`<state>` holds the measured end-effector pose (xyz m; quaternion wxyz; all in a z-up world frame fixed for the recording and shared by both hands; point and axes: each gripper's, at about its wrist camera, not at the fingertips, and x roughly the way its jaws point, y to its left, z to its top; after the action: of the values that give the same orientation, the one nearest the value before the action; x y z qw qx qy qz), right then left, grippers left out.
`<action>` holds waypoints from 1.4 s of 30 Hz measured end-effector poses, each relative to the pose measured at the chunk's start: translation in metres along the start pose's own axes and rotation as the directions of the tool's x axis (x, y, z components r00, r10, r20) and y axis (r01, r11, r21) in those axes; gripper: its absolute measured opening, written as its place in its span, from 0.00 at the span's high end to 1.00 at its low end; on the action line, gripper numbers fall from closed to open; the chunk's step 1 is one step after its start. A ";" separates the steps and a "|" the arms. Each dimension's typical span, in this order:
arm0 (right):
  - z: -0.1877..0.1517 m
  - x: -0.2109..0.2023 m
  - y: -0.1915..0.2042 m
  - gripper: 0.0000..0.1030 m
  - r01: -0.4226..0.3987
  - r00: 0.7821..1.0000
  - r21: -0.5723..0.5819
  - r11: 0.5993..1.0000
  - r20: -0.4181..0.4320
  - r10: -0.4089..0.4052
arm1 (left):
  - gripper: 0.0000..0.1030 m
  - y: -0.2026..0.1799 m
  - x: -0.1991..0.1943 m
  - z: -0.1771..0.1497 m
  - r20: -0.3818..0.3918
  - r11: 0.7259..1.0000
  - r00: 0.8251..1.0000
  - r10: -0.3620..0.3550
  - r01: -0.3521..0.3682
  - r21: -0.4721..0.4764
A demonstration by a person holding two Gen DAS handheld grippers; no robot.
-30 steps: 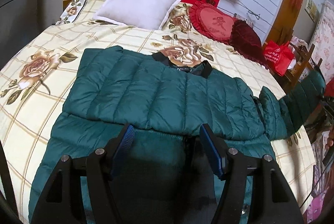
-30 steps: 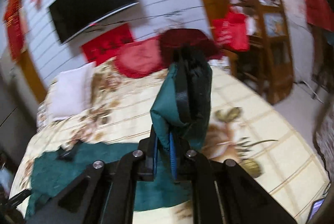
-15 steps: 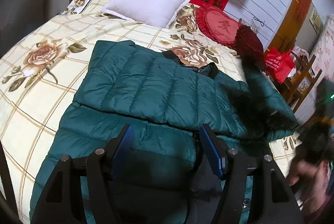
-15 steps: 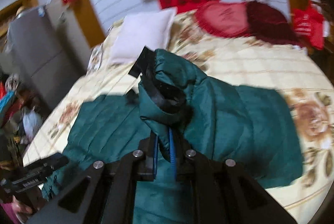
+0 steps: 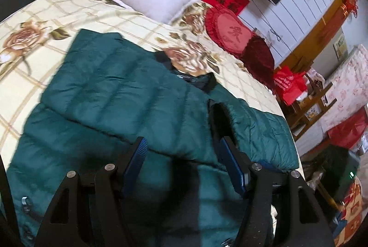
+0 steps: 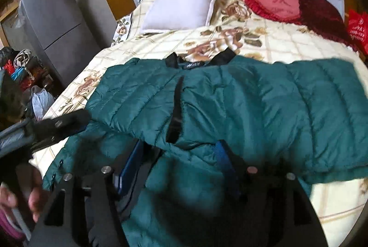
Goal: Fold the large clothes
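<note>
Jacket: dark green quilted puffer jacket [image 6: 230, 99] lies flat on the floral cream bedspread [image 6: 287, 42], black collar toward the white square pillow [image 6: 184, 5], so the bed carries it as a folding surface. Both sleeves lie crosswise over the body; black cuff [image 6: 176, 109] sits near the middle, below the collar. Left tool [image 5: 181, 152] and right tool [image 6: 178, 155] both have jaws spread, holding nothing, over the hem end. Judgement: sleeve folds done, hem-to-collar fold next.
</note>
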<state>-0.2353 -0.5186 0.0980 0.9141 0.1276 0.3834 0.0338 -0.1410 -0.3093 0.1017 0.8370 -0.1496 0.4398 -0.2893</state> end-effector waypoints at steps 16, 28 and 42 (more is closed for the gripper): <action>-0.040 -0.094 -0.074 0.32 0.112 0.992 0.061 0.992 0.051 -0.115 | 0.71 -0.087 0.086 -0.024 -0.168 0.983 0.985 0.037 -0.006 0.182; -0.039 -0.100 -0.107 0.32 0.150 0.983 0.211 0.966 0.077 -0.169 | 0.79 -0.053 0.014 0.027 0.014 0.968 0.995 0.103 -0.104 0.228; 0.011 -0.051 -0.080 0.32 0.144 0.982 0.227 0.963 0.088 -0.168 | 0.79 0.072 -0.022 0.067 0.079 0.938 0.949 0.305 -0.314 0.145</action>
<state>-0.2668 -0.6059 0.1199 0.9134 0.1986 0.3443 -0.0876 -0.0704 -0.2392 0.1173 0.8930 -0.0204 0.4104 -0.1833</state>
